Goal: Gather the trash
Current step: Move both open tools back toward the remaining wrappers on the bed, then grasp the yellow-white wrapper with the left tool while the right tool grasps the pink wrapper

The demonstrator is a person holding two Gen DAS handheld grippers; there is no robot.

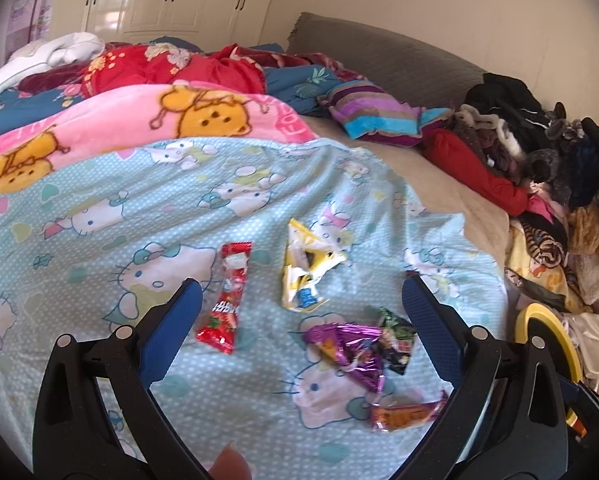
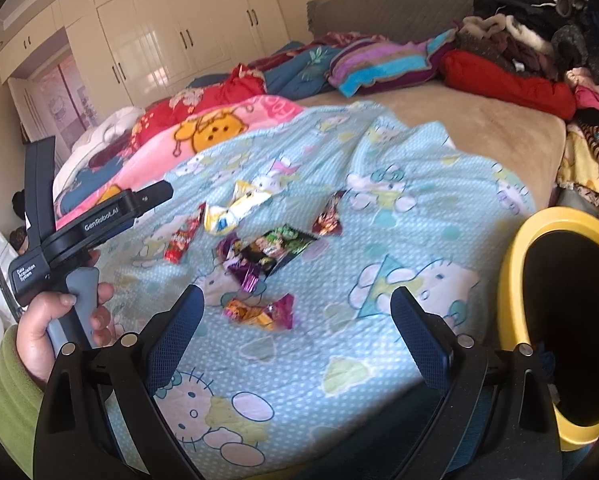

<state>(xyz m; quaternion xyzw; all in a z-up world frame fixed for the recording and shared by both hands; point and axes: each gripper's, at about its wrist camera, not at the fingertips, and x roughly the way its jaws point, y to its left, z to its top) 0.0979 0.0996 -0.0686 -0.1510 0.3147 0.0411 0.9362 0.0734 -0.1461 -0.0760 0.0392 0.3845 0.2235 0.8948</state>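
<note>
Several snack wrappers lie on a light-blue cartoon-cat quilt (image 1: 99, 208). In the left wrist view a red wrapper (image 1: 227, 300), a yellow-white one (image 1: 307, 268), a purple one (image 1: 347, 348), a black-green one (image 1: 395, 340) and an orange one (image 1: 407, 412) lie between and under my fingers. My left gripper (image 1: 301, 284) hangs open above them, holding nothing. My right gripper (image 2: 297, 294) is open and empty just short of the orange wrapper (image 2: 259, 312). Farther off lie the purple wrapper (image 2: 239, 264), black-green wrapper (image 2: 279, 248), red wrapper (image 2: 181, 240), yellow-white wrapper (image 2: 235, 208) and a brown wrapper (image 2: 329, 216).
A yellow-rimmed bin (image 2: 515, 280) with a dark inside stands at the bed's right side. A hand (image 2: 59, 312) in a green sleeve holds the left tool's black body (image 2: 99, 220). Blankets, a striped pillow (image 2: 379, 64) and piled clothes (image 1: 539, 152) cover the far bed.
</note>
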